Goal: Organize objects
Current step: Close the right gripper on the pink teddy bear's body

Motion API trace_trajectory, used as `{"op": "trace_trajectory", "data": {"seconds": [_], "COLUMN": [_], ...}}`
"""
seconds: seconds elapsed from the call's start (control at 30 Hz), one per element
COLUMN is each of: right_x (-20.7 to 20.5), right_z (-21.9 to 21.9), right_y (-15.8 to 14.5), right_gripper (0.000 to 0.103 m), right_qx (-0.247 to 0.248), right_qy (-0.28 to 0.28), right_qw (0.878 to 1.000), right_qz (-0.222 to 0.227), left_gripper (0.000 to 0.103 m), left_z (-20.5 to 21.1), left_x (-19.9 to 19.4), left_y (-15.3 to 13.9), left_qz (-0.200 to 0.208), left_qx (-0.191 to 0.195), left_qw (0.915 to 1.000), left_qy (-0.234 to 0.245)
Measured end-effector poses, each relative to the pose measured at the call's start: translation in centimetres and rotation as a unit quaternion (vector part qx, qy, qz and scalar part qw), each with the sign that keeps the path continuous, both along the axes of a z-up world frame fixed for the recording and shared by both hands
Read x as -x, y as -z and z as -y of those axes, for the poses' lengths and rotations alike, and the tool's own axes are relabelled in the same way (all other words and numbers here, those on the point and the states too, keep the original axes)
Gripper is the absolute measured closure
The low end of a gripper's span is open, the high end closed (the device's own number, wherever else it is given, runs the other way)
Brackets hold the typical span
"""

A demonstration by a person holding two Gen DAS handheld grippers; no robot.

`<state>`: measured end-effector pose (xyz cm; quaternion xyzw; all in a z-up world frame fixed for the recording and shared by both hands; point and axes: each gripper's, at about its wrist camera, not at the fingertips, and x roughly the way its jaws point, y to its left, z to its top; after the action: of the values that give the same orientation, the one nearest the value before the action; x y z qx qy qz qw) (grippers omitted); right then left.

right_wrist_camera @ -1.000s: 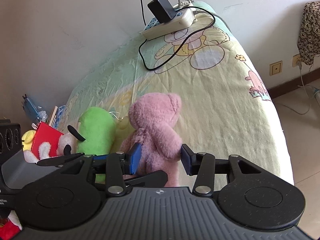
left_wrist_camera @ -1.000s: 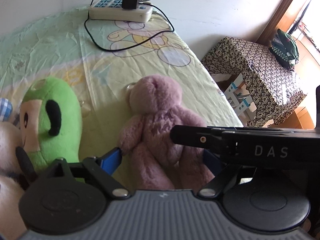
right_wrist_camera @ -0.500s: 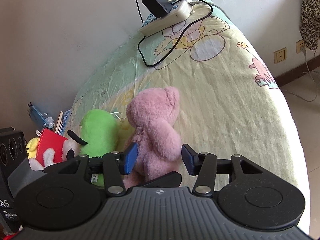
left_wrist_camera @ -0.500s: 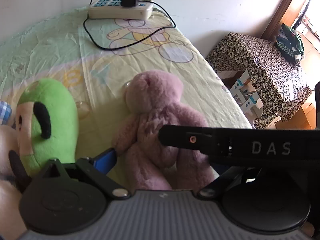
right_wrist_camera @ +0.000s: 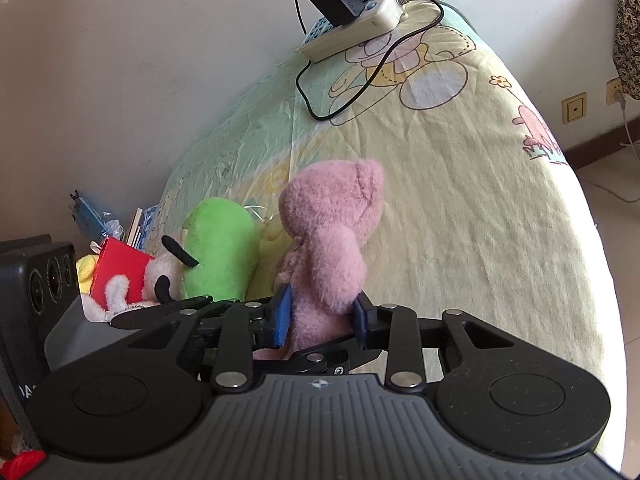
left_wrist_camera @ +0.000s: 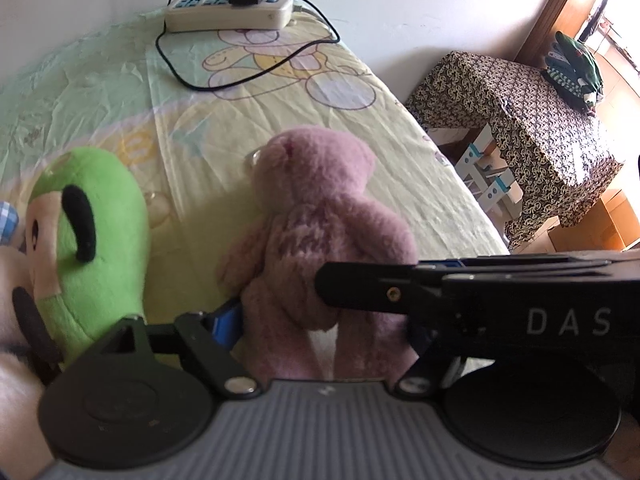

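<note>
At the lower centre of both views a fuzzy pink plush bear (left_wrist_camera: 320,216) sits upright on the bed's pale cartoon-print sheet (left_wrist_camera: 100,92). The left gripper (left_wrist_camera: 326,322) and the right gripper (right_wrist_camera: 320,314) are both closing, blue fingers (right_wrist_camera: 282,314) pressing into its lower body, probably so the floppy toy stays steady for lifting. A green plush toy (left_wrist_camera: 96,240) lies just beside it, toward the left.

The left view alone shows the patterned cloth-covered stand (left_wrist_camera: 520,120) at right. The right view alone shows the red-and-white plush toy (right_wrist_camera: 120,276) and the black speaker (right_wrist_camera: 36,280) at lower left.
</note>
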<state>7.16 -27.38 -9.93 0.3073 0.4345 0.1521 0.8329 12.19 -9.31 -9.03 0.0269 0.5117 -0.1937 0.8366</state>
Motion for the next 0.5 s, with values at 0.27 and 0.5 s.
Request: {"op": "trace_trajectory", "data": {"seconds": [0.27, 0.5], "right_x": [1.4, 0.3], "right_z": [-0.4, -0.3], "right_y": [-0.2, 0.7], "right_gripper": [0.063, 0.054], "right_qx": [0.028, -0.010], "right_qy": [-0.008, 0.022], "right_qw": [1.000, 1.000], "right_qz": [0.004, -0.010], "left_gripper": [0.027, 0.026], "left_z": [-0.1, 0.6], "left_x": [1.6, 1.3], "left_y": [-0.2, 0.2], "left_qz": [-0.004, 0.004], "left_qx": [0.004, -0.012], "left_qw": [0.9998, 0.9998], "left_qy": [0.018, 0.018]}}
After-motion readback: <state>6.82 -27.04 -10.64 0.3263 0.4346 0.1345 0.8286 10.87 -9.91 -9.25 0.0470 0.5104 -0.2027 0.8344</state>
